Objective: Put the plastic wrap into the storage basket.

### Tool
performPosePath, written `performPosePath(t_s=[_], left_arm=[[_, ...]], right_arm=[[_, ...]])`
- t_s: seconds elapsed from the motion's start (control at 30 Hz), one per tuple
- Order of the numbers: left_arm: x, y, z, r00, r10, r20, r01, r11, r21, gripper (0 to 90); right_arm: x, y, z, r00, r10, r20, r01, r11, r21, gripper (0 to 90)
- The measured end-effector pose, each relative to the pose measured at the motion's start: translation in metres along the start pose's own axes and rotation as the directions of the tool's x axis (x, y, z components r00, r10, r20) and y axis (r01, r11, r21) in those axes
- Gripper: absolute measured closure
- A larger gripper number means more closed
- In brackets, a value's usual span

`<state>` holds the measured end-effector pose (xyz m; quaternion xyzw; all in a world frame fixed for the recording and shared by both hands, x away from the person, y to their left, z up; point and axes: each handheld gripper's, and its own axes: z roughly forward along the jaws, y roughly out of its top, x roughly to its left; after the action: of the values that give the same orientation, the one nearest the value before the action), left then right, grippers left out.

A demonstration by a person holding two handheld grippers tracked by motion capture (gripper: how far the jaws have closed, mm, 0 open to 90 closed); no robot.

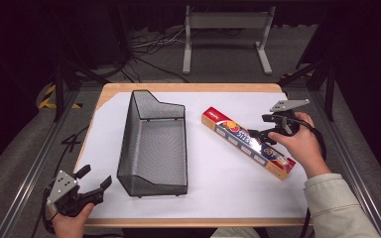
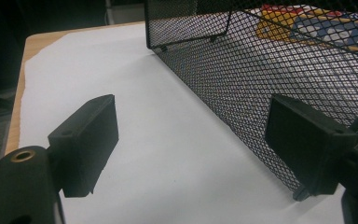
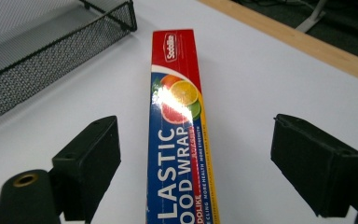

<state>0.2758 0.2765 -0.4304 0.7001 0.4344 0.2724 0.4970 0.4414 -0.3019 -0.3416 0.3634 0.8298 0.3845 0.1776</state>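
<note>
A long plastic food wrap box (image 1: 248,142), red and blue with citrus fruit printed on it, lies diagonally on the white sheet at the right. My right gripper (image 1: 261,132) is open just above its middle, one jaw on each side of the box (image 3: 179,135), neither touching. A black wire mesh basket (image 1: 154,144) stands in the middle of the table. At the near left corner my left gripper (image 1: 95,178) is open, holding nothing, with the basket's mesh wall (image 2: 261,84) close beside its right jaw.
A white paper sheet (image 1: 228,183) covers most of the wooden table (image 1: 188,88). Metal frame rails run along both table sides. A grey stand (image 1: 225,34) and cables lie on the floor beyond the far edge.
</note>
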Motion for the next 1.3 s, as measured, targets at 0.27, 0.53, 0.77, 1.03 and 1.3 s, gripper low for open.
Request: performPosePath(t_s=[0.27,0.53,0.77,1.03,1.3], left_arm=[[0.0,0.001,0.002,1.0,0.004,0.006,-0.004,1.0,0.003,18.1],[0.0,0.001,0.004,0.9999,0.0,0.014,-0.001,1.0,0.002,18.0],[0.0,0.001,0.004,0.9999,0.0,0.014,0.0,1.0,0.002,17.8],[0.0,0.001,0.005,0.9999,0.004,0.015,-0.004,1.0,0.005,17.7],[0.0,0.001,0.005,0.9999,0.004,0.015,-0.004,1.0,0.006,17.7]], right_arm=[[0.001,-0.002,0.025,1.0,-0.005,-0.007,0.006,0.995,0.098,15.4],[0.001,-0.005,0.043,0.9999,-0.007,-0.013,0.01,0.986,0.168,14.8],[0.002,-0.009,0.057,0.9994,-0.026,-0.022,0.031,0.973,0.229,14.8],[0.006,-0.011,0.068,0.9989,-0.04,-0.026,0.045,0.959,0.279,15.1],[0.007,-0.013,0.075,0.9982,-0.054,-0.027,0.06,0.942,0.329,18.8]])
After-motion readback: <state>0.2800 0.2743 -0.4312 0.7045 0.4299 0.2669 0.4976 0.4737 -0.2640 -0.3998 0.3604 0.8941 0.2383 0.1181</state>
